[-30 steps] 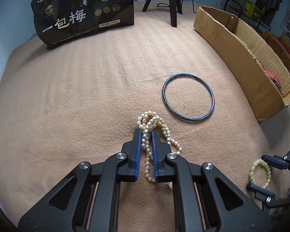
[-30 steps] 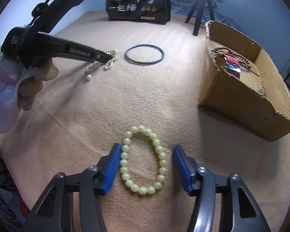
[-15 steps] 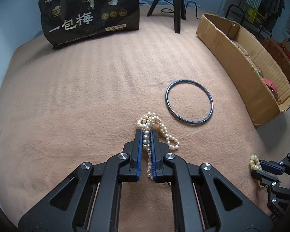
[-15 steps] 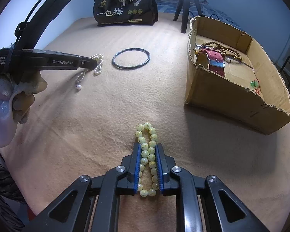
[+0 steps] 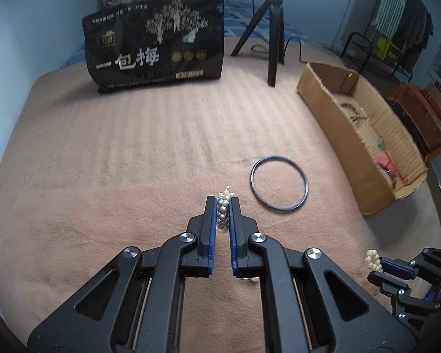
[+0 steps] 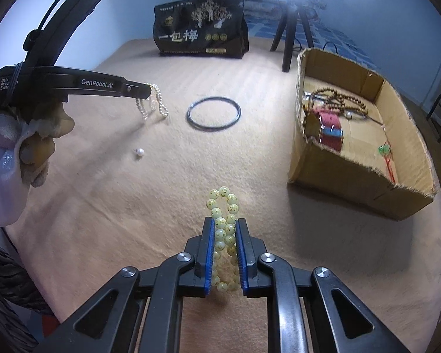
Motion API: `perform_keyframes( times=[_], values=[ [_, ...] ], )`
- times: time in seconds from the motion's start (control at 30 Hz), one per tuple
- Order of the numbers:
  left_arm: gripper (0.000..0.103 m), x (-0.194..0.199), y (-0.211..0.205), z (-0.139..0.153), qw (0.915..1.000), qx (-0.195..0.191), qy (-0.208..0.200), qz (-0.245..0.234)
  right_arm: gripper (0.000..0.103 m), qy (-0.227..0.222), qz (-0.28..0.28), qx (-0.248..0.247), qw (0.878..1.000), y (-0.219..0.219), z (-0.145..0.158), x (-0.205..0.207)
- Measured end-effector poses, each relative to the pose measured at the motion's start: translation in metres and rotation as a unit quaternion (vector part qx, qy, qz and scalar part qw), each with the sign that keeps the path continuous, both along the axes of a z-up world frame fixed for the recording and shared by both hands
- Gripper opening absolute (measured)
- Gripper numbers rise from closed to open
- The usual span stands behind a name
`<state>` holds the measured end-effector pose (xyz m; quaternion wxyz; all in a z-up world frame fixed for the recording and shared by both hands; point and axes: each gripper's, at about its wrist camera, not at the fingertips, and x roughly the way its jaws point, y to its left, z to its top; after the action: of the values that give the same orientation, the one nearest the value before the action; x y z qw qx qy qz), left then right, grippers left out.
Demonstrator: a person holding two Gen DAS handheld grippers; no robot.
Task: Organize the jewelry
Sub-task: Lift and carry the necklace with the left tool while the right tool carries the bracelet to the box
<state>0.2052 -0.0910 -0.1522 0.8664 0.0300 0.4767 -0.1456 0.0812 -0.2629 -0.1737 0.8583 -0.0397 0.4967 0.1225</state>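
A fuzzy peach blanket (image 5: 132,161) spreads under me. Right of its thin dark ring (image 5: 279,183) sits a torn cardboard box (image 6: 352,173). My left hand-held gripper (image 5: 222,203) pinches a pearl strand (image 5: 222,206) just left of the ring; my right hand-held gripper (image 6: 225,226) clamps round yellow beads (image 6: 224,206) nearer me.

"一包梅" on the black bag (image 5: 154,50); "genrobot.ai" on the left gripper (image 6: 150,89)

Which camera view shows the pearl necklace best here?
The right wrist view. There the pearl necklace hangs in loops from the left hand-held gripper, seen from the side, off the blanket. In the left wrist view only a few pearls show between the pads.
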Motion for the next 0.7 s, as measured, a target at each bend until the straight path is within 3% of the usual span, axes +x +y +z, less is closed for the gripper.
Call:
perform_keyframes(
  times=[0.7],
  values=[
    [0.006,-0.042,-0.047,0.084,0.9924,-0.03,-0.105,-0.057,0.012,-0.076,-0.047,0.017,0.996,-0.031,0.066,0.007]
  ],
)
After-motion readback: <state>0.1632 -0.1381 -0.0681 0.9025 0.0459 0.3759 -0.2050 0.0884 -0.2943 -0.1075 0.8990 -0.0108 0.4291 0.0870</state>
